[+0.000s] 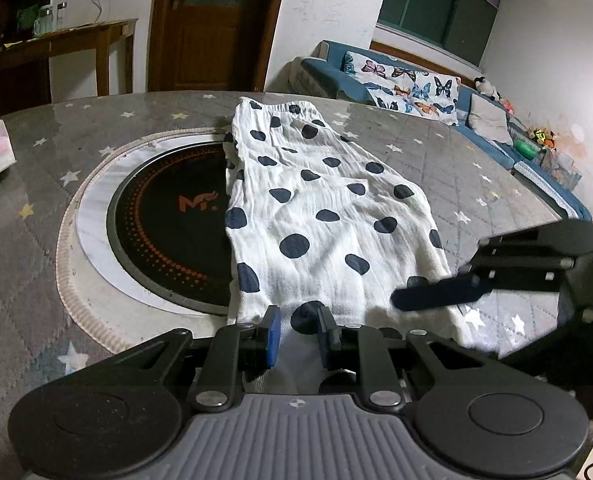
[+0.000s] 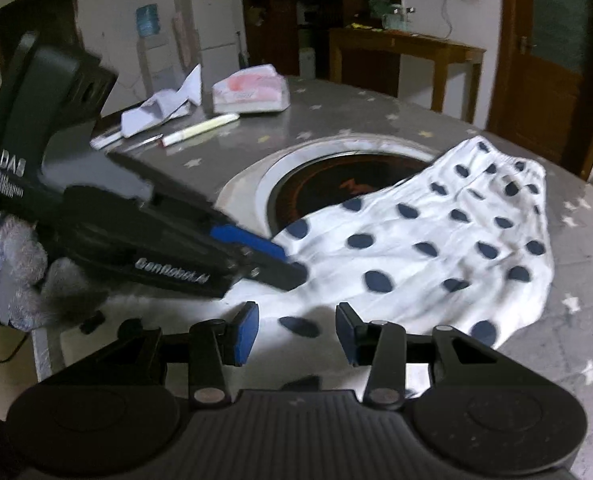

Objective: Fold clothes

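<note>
White dotted garment: one; hand-held grippers: two.

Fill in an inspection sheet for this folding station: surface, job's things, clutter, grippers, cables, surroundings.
Surface: round table under a grey star-print cover, with a black cooktop set into its middle.
Job's things: white polka-dot garment lying flat, elastic waistband at the far end, one edge over the cooktop.
Clutter: tissue pack, crumpled paper, pen on the far side.
Grippers: left gripper with its jaws narrowed around the garment's near hem; right gripper jaws open above the hem.
Cables: thin dark cable beside the table edge.
Surroundings: sofa, wooden door, side table, fridge.
</note>
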Tool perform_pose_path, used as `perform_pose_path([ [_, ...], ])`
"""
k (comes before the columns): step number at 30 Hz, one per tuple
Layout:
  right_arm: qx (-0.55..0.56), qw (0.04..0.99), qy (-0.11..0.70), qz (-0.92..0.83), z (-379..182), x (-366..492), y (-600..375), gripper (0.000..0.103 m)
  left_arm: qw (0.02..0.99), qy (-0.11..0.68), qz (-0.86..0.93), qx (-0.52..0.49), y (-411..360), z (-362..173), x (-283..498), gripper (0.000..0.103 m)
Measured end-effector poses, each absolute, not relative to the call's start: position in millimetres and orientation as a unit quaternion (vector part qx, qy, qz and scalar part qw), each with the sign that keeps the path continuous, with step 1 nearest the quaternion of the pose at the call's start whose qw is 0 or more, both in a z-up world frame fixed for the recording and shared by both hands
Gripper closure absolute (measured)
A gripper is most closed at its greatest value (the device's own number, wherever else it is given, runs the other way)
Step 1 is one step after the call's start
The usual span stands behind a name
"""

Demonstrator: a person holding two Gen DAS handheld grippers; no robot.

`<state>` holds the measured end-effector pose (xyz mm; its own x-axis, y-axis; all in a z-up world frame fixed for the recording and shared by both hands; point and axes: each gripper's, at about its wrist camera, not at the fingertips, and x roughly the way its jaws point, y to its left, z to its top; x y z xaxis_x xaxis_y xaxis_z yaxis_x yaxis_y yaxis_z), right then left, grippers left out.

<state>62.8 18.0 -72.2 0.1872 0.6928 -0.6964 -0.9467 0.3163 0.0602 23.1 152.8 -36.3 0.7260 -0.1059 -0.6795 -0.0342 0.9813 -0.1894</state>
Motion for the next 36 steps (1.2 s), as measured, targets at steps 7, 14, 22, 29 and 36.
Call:
perform_pose_path([
  [7, -0.230, 0.733, 0.318, 0.556, -76.3, 45.0, 16.4, 0.061, 0.925, 0.369, -0.018, -0.086, 150.8, -36.9, 23.4, 0.081],
  [14, -0.237, 0.725, 0.319, 0.562, -75.4, 26.7, 5.4, 0.061, 0.928, 0.366, -0.014, -0.073, 147.6, -37.7, 22.2, 0.081],
  [22, -0.222, 0.725, 0.327, 0.565, -73.2, 16.7, -13.5, 0.061, 0.928, 0.365, -0.013, -0.071, 147.6, -38.4, 22.3, 0.081],
  [29, -0.196, 0.729, 0.332, 0.566, -58.1, 35.7, -21.3, 0.058, 0.929, 0.363, -0.014, -0.073, 148.8, -38.7, 21.8, 0.081],
  [36, -0.187, 0.778, 0.317, 0.509, -49.5, 89.9, -15.2, 0.057, 0.929, 0.362, -0.015, -0.075, 149.5, -39.5, 21.4, 0.081],
])
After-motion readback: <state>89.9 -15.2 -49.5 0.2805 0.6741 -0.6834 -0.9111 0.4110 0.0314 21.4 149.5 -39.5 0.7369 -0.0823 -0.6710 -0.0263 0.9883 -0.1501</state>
